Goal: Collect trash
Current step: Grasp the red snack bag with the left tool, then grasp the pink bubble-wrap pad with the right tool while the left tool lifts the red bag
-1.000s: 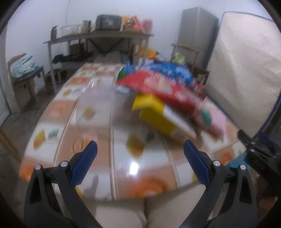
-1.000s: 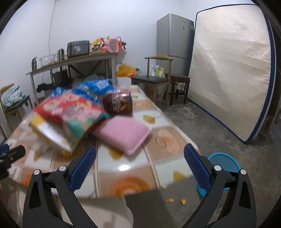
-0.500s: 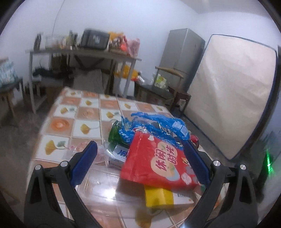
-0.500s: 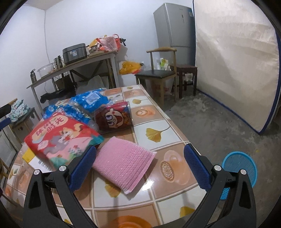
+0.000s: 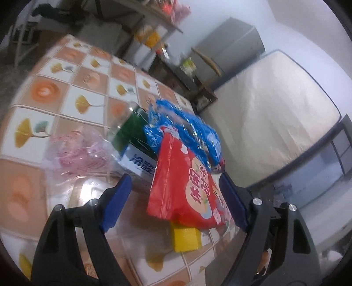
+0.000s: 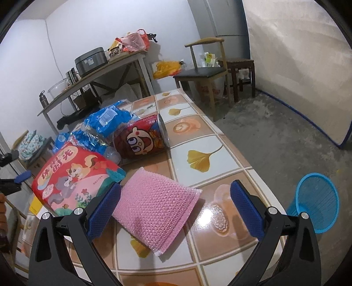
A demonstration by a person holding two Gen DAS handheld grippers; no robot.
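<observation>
Trash heap, on tiled bench [image 6: 211, 140]:

- Red snack bag [image 5: 189, 189], flat on top of the heap; lies between the blue pads of the left tongs [image 5: 173, 198], nearer the right pad, whether touching cannot be told. Left tongs' jaws are closing, wide apart, gripping nothing. Same bag [image 6: 72, 173] shows just beyond the left pad of the right tongs [image 6: 176, 209].
- Pink bubble-wrap pouch [image 6: 156, 209], flat on the bench, between the pads of the right tongs, against or just beside the left pad and well apart from the right one. Right tongs stand wide open, empty.
- Yellow box [image 5: 186, 239], under the red bag, between the left tongs' pads.
- Blue plastic wrappers [image 5: 182, 127], crumpled, beyond the red bag.
- Green bottle [image 5: 129, 129] and white carton [image 5: 140, 165], beyond the left pad of the left tongs.
- Clear plastic bag [image 5: 77, 151], beyond and left of that pad.
- Red canister [image 6: 140, 138], on its side, beyond the pouch.

Surroundings: blue basket [image 6: 316, 206] on the floor, right of the right tongs; chair [image 6: 202, 72], fridge [image 6: 224, 19] and upright mattress [image 6: 303, 61] farther off.
</observation>
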